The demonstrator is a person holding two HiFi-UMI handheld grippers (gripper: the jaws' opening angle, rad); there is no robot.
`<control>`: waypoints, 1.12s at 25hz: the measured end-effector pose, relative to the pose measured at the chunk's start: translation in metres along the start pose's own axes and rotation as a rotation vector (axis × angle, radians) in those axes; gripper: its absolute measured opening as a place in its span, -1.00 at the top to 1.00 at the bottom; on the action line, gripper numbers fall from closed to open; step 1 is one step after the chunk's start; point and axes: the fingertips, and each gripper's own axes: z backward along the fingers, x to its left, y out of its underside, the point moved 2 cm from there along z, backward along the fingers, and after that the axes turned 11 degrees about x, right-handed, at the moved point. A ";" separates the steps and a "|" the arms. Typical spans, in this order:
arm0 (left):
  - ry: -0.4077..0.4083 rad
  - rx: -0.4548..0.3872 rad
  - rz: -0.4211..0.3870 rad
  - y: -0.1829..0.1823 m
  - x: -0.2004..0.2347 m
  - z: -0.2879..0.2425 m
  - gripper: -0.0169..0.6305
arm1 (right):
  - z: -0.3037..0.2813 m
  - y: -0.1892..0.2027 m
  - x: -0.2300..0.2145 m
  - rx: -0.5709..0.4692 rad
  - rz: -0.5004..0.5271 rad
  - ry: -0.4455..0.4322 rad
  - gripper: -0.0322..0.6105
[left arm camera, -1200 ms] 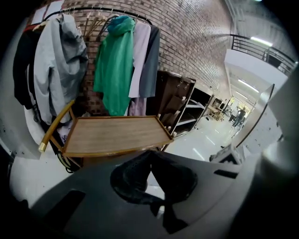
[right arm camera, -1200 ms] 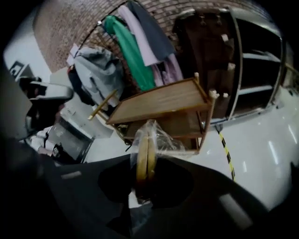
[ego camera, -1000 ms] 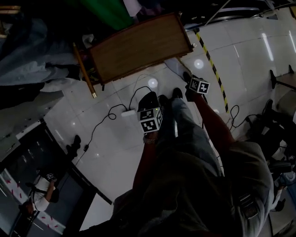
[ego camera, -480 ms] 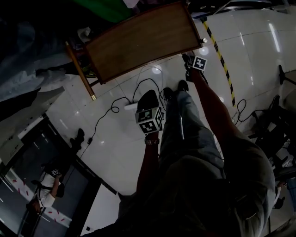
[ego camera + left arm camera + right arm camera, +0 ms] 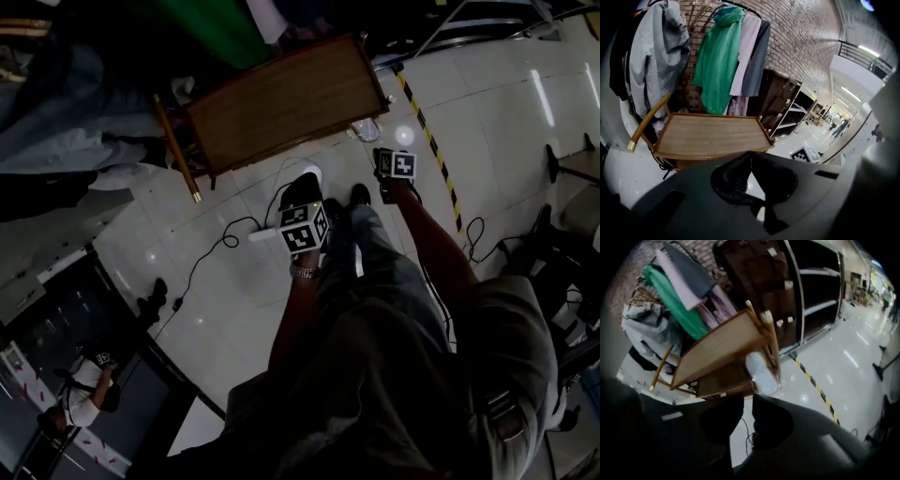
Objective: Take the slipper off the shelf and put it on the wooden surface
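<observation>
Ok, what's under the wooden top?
A lower shelf with a pale slipper at its end. The top covers the rest of the shelf.

The brown wooden surface [image 5: 281, 103] looks matt and grained. The white tiled floor [image 5: 225, 309] is glossy, mirror-smooth.

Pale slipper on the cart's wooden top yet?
No, the pale slipper sits at the end of the lower shelf, beneath the bare wooden top.
</observation>
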 end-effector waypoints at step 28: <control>0.037 -0.230 -0.264 -0.080 -0.168 0.109 0.93 | 0.350 -0.005 0.185 -0.432 0.352 -0.070 0.89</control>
